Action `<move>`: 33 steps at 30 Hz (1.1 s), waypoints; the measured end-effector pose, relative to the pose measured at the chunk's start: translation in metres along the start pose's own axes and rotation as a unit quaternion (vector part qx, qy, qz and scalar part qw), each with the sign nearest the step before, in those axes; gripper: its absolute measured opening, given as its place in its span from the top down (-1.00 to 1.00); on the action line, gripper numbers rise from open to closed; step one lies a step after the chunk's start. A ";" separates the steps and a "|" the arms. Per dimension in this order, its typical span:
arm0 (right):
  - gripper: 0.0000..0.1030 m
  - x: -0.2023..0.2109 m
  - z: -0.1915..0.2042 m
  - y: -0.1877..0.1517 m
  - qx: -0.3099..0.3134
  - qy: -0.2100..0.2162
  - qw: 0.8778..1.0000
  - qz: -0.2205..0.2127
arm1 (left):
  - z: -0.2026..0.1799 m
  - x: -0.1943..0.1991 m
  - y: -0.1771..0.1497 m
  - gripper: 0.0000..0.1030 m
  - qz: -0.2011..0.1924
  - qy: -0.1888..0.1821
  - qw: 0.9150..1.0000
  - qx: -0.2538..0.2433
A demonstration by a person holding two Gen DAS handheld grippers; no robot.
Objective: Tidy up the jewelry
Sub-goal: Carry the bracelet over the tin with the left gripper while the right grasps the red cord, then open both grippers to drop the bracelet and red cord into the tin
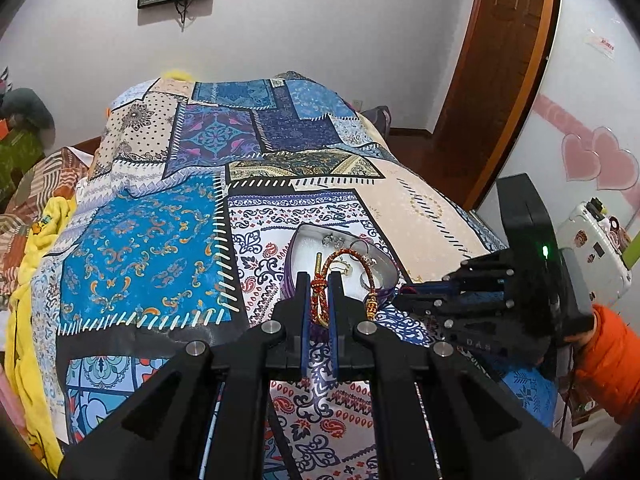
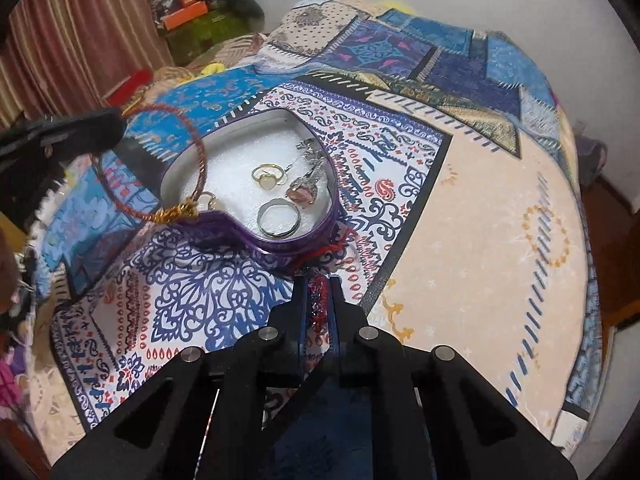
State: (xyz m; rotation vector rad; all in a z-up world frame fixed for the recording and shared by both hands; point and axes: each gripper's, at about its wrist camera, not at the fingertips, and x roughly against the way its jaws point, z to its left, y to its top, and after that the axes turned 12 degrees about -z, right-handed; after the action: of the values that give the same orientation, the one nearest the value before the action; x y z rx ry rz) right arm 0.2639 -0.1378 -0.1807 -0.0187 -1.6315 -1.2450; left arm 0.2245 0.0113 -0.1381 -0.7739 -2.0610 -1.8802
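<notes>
While left fingers (image 1: 320, 280) pinch red cord bracelet (image 2: 160, 160), its loop hangs ahead over heart box (image 2: 276, 246); right fingers (image 2: 318, 280) clenched on red tassel (image 2: 319, 300).

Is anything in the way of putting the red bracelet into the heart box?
Nothing visible blocks it. The left gripper holds the red bracelet right over the open heart box. No lid is on. Rings lie inside, but bare white padding remains beside them.

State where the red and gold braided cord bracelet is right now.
The red and gold braided cord bracelet hangs from the left gripper, looped over the left rim of the purple heart-shaped box on the patchwork bedspread.
</notes>
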 end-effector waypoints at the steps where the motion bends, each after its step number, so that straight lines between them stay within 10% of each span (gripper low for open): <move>1: 0.85 0.001 0.004 0.000 0.006 -0.008 1.000 -0.001 | 0.000 0.001 0.001 0.88 -0.001 0.001 1.000 -0.001; 21: 0.85 0.072 0.018 0.062 -0.033 -0.043 0.991 -0.123 | 0.005 0.013 0.031 0.88 -0.039 0.021 0.999 0.000; 33: 0.85 0.041 0.026 0.074 -0.064 -0.018 0.990 -0.125 | 0.018 -0.016 0.019 0.88 -0.006 0.006 1.000 0.023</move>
State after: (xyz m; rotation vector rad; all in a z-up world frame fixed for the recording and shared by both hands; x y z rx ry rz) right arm 0.2672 -0.1069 -0.0980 0.0878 -1.6186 -1.5473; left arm 0.2514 0.0260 -0.1325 -0.7390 -2.0973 -1.8330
